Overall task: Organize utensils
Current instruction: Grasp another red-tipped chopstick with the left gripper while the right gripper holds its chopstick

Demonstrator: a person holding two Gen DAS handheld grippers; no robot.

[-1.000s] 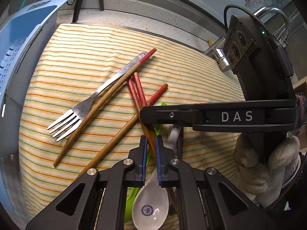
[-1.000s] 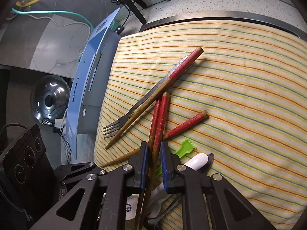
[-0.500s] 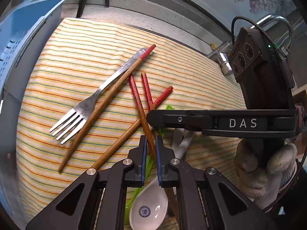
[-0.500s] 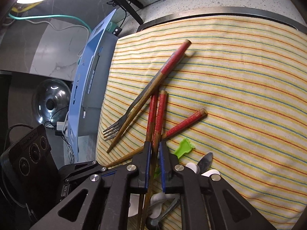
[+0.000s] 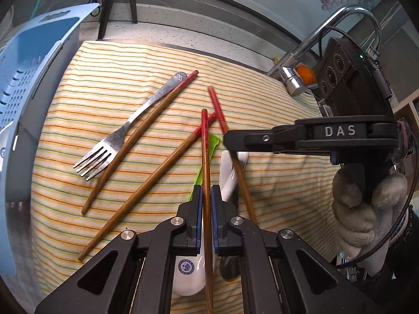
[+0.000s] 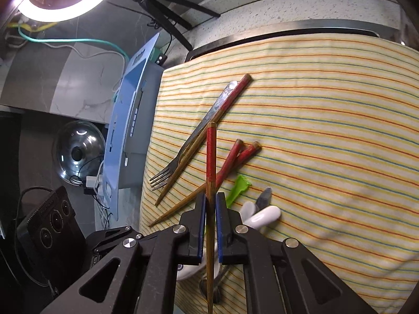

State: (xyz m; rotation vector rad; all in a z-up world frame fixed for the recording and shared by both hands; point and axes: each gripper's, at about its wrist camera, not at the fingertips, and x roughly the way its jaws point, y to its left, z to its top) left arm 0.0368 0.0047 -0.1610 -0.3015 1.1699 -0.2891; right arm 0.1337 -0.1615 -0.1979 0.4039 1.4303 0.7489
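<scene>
A yellow striped cloth (image 5: 110, 99) covers the work surface, with a blue perforated basket (image 5: 28, 78) standing just off its left edge and a chrome tap (image 5: 337, 28) at the far right. On the floor to the left, seen from the right wrist view, lies a glass pot lid (image 6: 78, 154).

The left gripper (image 5: 206, 196) has its jaws pinched tight on one red-topped chopstick (image 5: 205, 162), which runs up between the blue pads with its red end pointing far. The right gripper (image 6: 209, 204) is likewise clamped on a second red-topped chopstick (image 6: 210, 157), held much the same way; in the left wrist view this gripper reaches in from the right, gripped by a gloved hand (image 5: 366, 206).

Still on the cloth, a fork (image 5: 123, 136) lies on the left with a third chopstick (image 5: 141, 136) touching along its handle. A fourth chopstick (image 5: 146, 185) lies diagonally nearer, its red end beside the held ones. A white ceramic spoon (image 5: 230, 175) and a green plastic piece (image 5: 209, 149) sit near the grippers, partly hidden beneath them.
</scene>
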